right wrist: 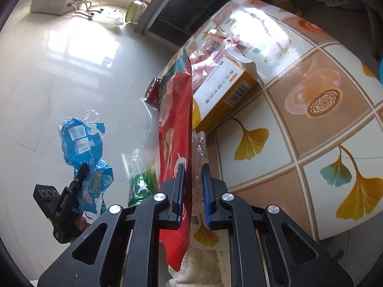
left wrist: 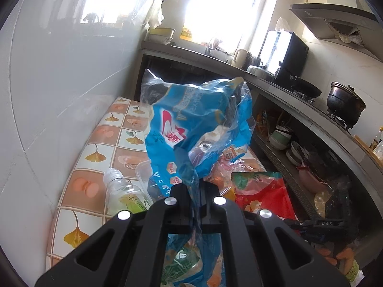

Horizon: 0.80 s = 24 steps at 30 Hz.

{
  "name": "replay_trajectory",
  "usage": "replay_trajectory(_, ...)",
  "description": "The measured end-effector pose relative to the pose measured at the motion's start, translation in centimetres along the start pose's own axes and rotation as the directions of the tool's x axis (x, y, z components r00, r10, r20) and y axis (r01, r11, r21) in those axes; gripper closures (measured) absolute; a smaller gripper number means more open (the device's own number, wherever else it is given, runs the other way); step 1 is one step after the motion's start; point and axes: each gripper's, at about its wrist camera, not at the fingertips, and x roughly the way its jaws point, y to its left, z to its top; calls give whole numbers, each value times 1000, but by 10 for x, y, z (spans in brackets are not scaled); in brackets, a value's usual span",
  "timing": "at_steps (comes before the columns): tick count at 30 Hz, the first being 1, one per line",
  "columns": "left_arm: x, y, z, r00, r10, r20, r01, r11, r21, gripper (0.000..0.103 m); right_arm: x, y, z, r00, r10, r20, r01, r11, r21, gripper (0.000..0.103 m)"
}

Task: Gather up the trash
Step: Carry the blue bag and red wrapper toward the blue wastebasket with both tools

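My left gripper (left wrist: 195, 191) is shut on a crumpled blue plastic wrapper (left wrist: 198, 126) and holds it up above the table. The wrapper (right wrist: 82, 148) and the left gripper (right wrist: 69, 198) also show in the right wrist view. My right gripper (right wrist: 193, 167) is open around the edge of a red snack bag (right wrist: 176, 129), which also shows in the left wrist view (left wrist: 263, 193). A white-and-orange carton (right wrist: 227, 91), a clear bottle (left wrist: 124, 193), a clear tub (left wrist: 143, 174) and a clear wrapper (right wrist: 215, 45) lie on the table.
The table has a ginkgo-leaf tile cloth (right wrist: 299, 124) and stands against a white tiled wall (left wrist: 59, 71). A counter (left wrist: 275, 83) with pots, a stove and a black appliance runs on the right, with bowls on a shelf below (left wrist: 287, 143).
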Motion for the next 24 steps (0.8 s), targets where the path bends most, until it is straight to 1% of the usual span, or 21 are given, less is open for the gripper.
replay_trajectory(3,-5,-7,1,1000,-9,10,9,1000,9,101,-10,5,0,999,12,34,-11,1000,-30,95)
replay_trajectory(8,-10,-22,3,999,-41,15,41,999,26,101,-33,8,2,996,25,91,-19,998,-68,96)
replay_trajectory(12,-4,-38,4,997,-80,-1,80,996,40,101,-54,0,-3,990,30,140,-20,997,-72,96)
replay_trajectory(15,3,-60,7,992,-121,-25,122,991,61,101,-76,-8,-9,982,33,186,-21,997,-69,97)
replay_trajectory(17,8,-76,8,987,-152,-45,155,985,70,101,-91,-16,-10,974,34,225,-21,998,-61,97)
replay_trajectory(20,16,-111,10,975,-212,-69,218,971,95,101,-118,-30,-8,959,24,281,-12,999,-42,97)
replay_trajectory(22,22,-138,11,964,-250,-88,260,958,120,101,-137,-42,-8,947,16,321,-9,1000,-22,97)
replay_trajectory(24,31,-166,11,949,-291,-118,306,942,140,101,-153,-54,-7,933,2,360,-2,1000,-2,97)
